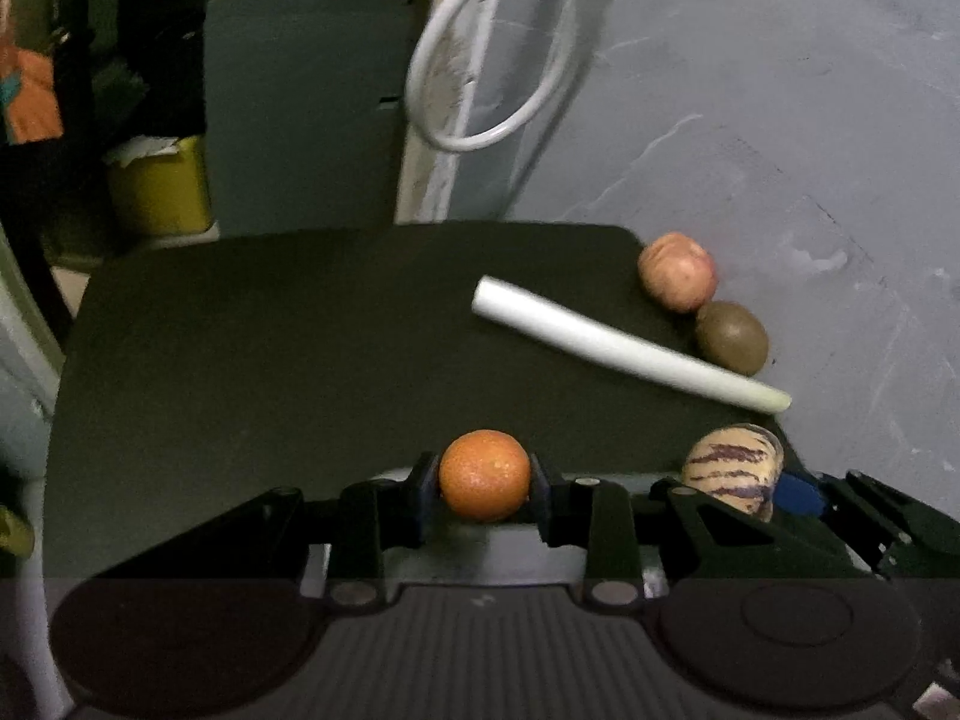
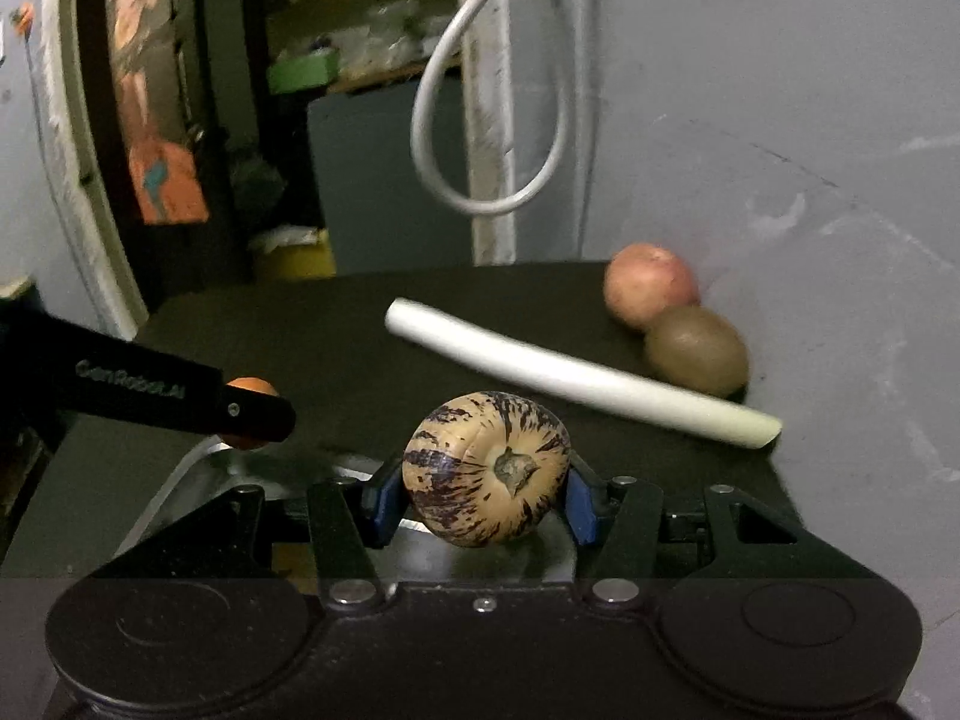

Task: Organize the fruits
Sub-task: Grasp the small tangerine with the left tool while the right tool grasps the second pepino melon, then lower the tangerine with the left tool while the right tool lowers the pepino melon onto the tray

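My left gripper [image 1: 485, 489] is shut on an orange [image 1: 485, 483] and holds it above the near edge of a dark table [image 1: 270, 348]. My right gripper [image 2: 486, 489] is shut on a cream fruit with purple stripes [image 2: 486, 468], to the right of the left gripper. The striped fruit also shows in the left wrist view [image 1: 732, 474]. A pink apple [image 1: 678, 270] and a brown kiwi [image 1: 732, 336] touch each other at the table's far right corner. They also show in the right wrist view, the apple [image 2: 648, 285] behind the kiwi [image 2: 699, 348].
A white leek stalk [image 1: 624, 351] lies slantwise on the table in front of the apple and kiwi. A shiny metal bowl rim [image 2: 198, 462] sits below the grippers. A grey wall [image 1: 810, 150] stands right of the table. A white cable loop [image 1: 480, 60] hangs behind.
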